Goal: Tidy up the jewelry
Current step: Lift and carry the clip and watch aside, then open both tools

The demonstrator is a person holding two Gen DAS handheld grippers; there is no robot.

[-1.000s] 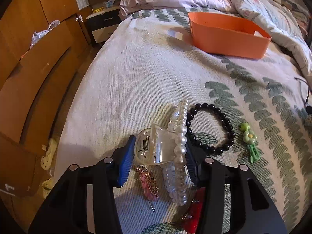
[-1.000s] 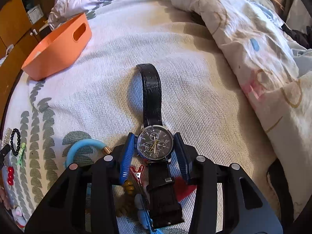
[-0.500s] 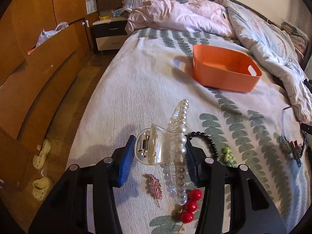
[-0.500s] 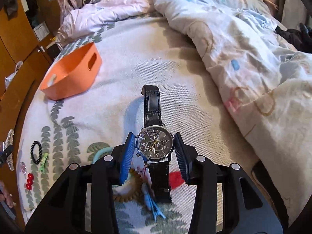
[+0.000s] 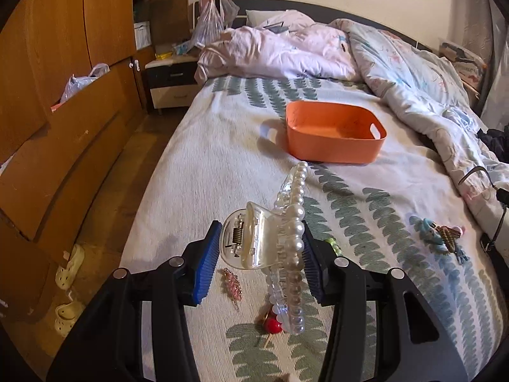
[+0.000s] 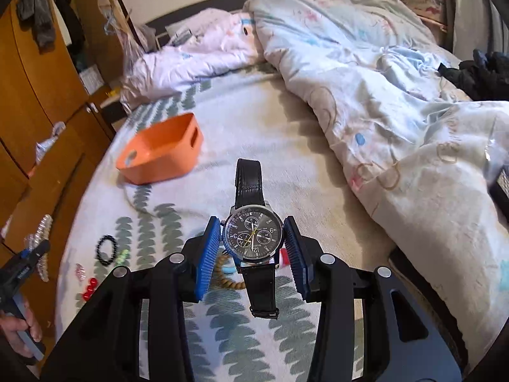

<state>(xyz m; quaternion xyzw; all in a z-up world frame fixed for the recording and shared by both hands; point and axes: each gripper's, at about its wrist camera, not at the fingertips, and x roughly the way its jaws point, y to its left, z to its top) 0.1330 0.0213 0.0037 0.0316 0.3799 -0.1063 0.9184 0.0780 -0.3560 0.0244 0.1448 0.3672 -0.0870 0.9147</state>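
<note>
Both claws are loaded above the bed (image 5: 222,146): left claw (image 5: 261,256) is clamped on a clear hair clip (image 5: 254,238) w/ a pearl row, right claw (image 6: 253,248) clamped on a black-strap watch (image 6: 253,238), dark dial, steel case. Risk: the clip's glossy curved shell, pinched only at its sides, could twist out en route to the orange bin (image 5: 334,133); the watch's limp strap may snag the bin's rim. Bracelets, red beads & pins lie loose on the bed.
</note>
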